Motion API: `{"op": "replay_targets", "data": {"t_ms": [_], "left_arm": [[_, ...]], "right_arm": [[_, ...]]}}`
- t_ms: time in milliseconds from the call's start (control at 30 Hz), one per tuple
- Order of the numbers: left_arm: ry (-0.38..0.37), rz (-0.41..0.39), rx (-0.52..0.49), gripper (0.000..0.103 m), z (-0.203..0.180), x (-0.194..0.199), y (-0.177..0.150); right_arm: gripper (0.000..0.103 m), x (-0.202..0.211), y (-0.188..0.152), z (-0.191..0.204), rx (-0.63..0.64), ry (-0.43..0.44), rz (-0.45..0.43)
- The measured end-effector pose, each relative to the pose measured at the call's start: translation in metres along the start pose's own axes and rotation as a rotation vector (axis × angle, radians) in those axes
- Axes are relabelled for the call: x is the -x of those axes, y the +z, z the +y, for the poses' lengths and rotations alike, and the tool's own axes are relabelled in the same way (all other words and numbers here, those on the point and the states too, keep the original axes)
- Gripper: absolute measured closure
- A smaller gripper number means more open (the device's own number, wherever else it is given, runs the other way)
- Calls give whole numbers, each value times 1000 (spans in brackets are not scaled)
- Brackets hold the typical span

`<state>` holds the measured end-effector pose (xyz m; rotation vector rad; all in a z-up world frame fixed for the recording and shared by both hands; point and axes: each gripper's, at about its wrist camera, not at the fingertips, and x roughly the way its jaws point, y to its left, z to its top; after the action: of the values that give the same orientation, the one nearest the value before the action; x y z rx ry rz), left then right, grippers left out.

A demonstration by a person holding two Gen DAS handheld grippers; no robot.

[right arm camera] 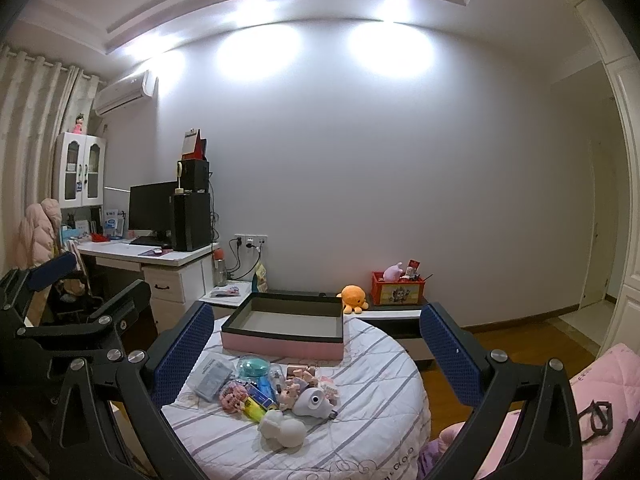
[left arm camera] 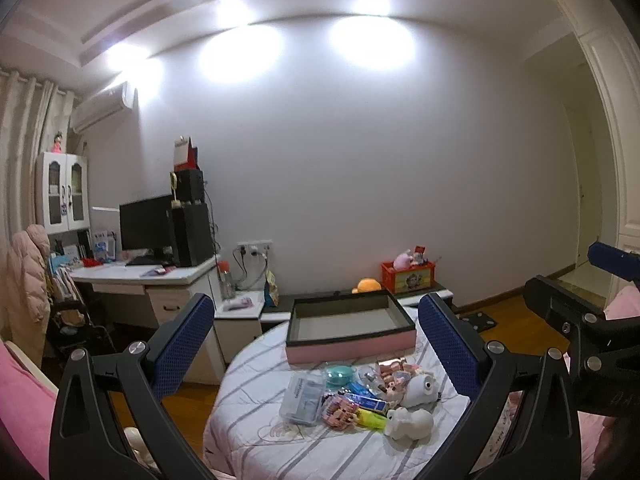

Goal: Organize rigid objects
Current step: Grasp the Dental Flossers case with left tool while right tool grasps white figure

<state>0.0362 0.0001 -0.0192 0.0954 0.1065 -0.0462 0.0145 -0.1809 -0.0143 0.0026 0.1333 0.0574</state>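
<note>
On a round counter under a striped white cloth, seen from the left wrist, a pink box with a dark rim sits open and empty at 12 o'clock. A cluster of small rigid objects lies just below it, near the centre. The cluster includes a clear plastic case at 9 o'clock, a teal round container, a white camera-shaped toy at 3 o'clock, a white figurine at 5 o'clock and a yellow-green lighter. The left tongs hover above the counter with blue-padded fingers set wide apart, holding nothing. The right tongs show at the 3 o'clock edge, also apart.

From the right wrist, the same pink box lies at 12 o'clock, well apart from the right tongs, whose fingers stand spread and empty. The clear plastic case sits at 9 o'clock of the cluster and the white figurine at 6 o'clock, nearest the camera. The white camera-shaped toy rests just above it. The left tongs appear at 9 o'clock, apart. An orange plush octopus sits beyond the box.
</note>
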Motion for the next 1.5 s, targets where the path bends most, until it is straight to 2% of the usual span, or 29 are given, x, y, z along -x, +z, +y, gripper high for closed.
{"op": "replay_targets", "data": {"t_ms": [167, 267, 333, 500, 633, 733, 833, 1033, 1200, 1300, 1367, 1433, 1500], "left_arm": [[-21, 67, -16, 0, -4, -31, -16], [-53, 110, -29, 0, -3, -48, -37], [-72, 158, -23, 0, 2, -60, -55], [-119, 356, 54, 0, 18, -98, -111], [-92, 455, 87, 0, 23, -126, -144], [-81, 483, 66, 0, 19, -141, -159], [-71, 515, 66, 0, 20, -152, -166], [-35, 550, 57, 0, 32, -166, -174], [-36, 579, 61, 0, 38, -174, -181], [-37, 588, 61, 0, 42, -179, -183], [-33, 591, 65, 0, 45, -182, -183], [-32, 590, 70, 0, 48, -186, -183], [-26, 586, 76, 0, 52, -191, -181]], "right_arm": [[0, -28, -17, -7, -13, 4, 55], [0, -47, -30, -7, -14, 8, 100], [0, -62, -45, -8, -7, 14, 139], [0, -99, -103, -11, -28, 24, 290], [0, -128, -141, -6, -44, 32, 401], [0, -145, -154, -6, -50, 19, 454], [0, -156, -158, -14, -66, 8, 470], [0, -177, -171, -14, -141, 85, 530], [0, -198, -185, 3, -199, 117, 569], [1, -208, -190, 9, -188, 118, 580], [11, -211, -192, 8, -197, 135, 581], [38, -214, -196, 7, -194, 149, 596], [38, -214, -197, 6, -184, 187, 597]]}}
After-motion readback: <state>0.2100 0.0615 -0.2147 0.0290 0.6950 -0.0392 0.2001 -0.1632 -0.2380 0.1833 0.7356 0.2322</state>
